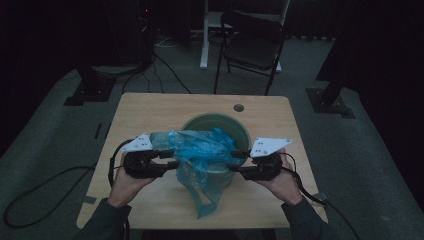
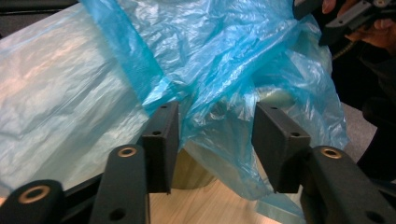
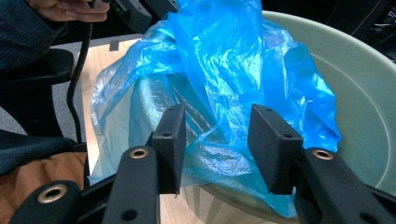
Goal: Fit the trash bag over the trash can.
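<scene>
A blue plastic bag [image 1: 202, 152] lies crumpled over the near rim of a green bin [image 1: 239, 127] that stands on the wooden table [image 1: 150, 107], with part of the bag inside the bin and a long flap hanging down the bin's near side onto the tabletop. In the left gripper view the bag [image 2: 210, 60] bunches between and above the 2 black jaws, which stand apart with loose folds of film in the gap; the pads do not press on it. The left gripper [image 1: 167, 161] sits at the bag's left edge, its jaws released. In the right gripper view the bag [image 3: 233, 60] drapes over the bin's rim [image 3: 364, 84] and a fold runs down through the gap between the 2 jaws, which also stand wide and do not pinch it. The right gripper [image 1: 239, 162] sits at the bin's right side, just beside the bag. A folding chair [image 1: 252, 42] stands on the floor beyond the table.
</scene>
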